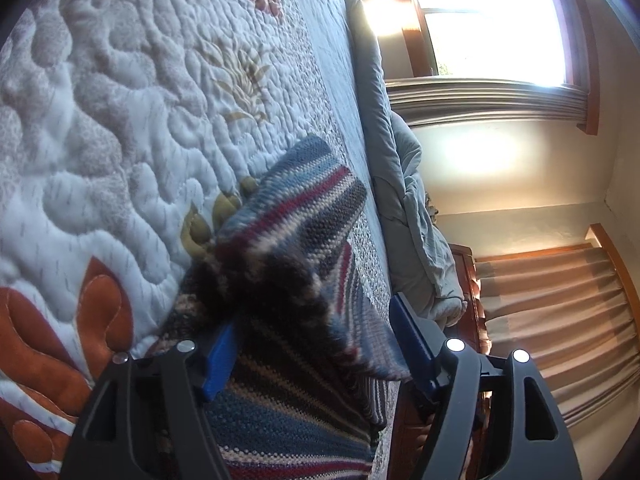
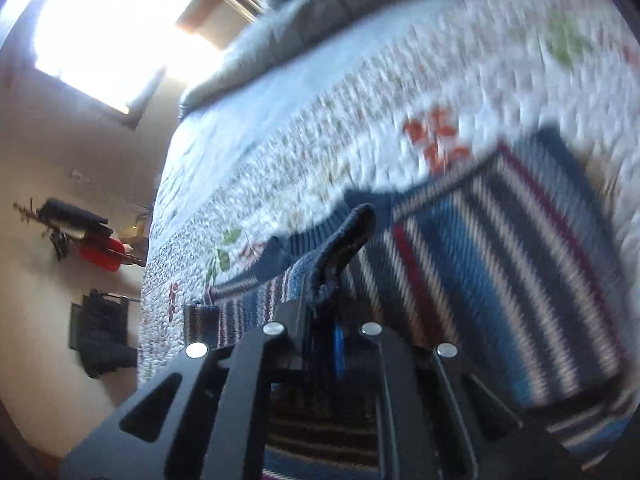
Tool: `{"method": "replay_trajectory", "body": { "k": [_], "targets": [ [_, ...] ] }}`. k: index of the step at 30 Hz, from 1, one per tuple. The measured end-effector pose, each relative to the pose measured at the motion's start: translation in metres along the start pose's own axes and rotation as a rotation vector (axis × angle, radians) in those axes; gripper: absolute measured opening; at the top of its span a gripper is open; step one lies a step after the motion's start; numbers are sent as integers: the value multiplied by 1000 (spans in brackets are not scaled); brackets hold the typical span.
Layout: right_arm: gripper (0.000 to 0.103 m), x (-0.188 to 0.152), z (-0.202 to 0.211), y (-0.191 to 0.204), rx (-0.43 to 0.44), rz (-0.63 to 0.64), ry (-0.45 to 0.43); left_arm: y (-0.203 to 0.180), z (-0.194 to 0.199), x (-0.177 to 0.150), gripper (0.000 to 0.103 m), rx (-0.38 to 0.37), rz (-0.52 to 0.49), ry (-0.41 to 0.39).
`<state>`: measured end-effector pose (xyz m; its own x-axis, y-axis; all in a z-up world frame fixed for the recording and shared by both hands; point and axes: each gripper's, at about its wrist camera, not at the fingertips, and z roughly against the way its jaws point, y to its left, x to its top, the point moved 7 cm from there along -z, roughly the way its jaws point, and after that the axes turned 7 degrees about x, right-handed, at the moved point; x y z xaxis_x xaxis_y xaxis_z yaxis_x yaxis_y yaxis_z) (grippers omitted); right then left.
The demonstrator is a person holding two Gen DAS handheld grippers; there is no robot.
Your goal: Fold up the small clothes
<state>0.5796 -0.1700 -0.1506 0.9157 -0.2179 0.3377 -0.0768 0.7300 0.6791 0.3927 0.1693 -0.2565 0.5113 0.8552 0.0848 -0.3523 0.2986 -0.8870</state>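
Striped knit garment [image 1: 296, 216] on the quilted bed [image 1: 120, 128]. Left gripper [image 1: 316, 344] spread wide, fabric loose between; right gripper [image 2: 324, 300] clamped on a knit fold.

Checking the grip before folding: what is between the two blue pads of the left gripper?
In the left wrist view, the striped knitted garment lies between the open left gripper's blue pads, neither visibly pressing it.

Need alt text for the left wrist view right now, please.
A striped knitted garment lies bunched on a quilted bedspread, a folded flap of it between the left gripper's open jaws. To the right are grey bedding, a bright window and curtains.
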Motion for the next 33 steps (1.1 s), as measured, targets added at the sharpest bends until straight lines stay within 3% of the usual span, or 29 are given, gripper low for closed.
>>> {"method": "replay_trajectory", "body": {
  "k": [3,8,12,16,20,23,24,27,30,33],
  "targets": [
    [7,18,31,-7,-13,46,-70,-3,2,-5,72,-24,10,44],
    [7,21,48,-51,-43,13,-80,2,12,-5,72,-62,53,80],
    [7,6,38,-95,-55,-45,-47,-5,5,-16,71,11,-12,127],
    [7,-3,28,-114,-49,-77,-30,-15,6,-27,71,29,-40,186],
    [9,-8,26,-120,-51,-82,-19,-42,21,-22,72,-72,-97,162],
    [13,-13,24,-128,-68,-98,-6,-61,27,-15,85,-122,-164,89],
    [19,-15,25,-130,-64,-109,1,-62,24,-13,85,-129,-168,84],
    [35,-12,39,-135,-61,-151,-29,-46,8,-14,85,-109,-117,123],
    [39,-3,46,-136,-40,-194,-43,-39,-5,-19,85,-151,-69,177],
    [46,3,36,-132,-65,-179,-17,-41,-13,-23,85,-136,-106,185]
  ]
}}
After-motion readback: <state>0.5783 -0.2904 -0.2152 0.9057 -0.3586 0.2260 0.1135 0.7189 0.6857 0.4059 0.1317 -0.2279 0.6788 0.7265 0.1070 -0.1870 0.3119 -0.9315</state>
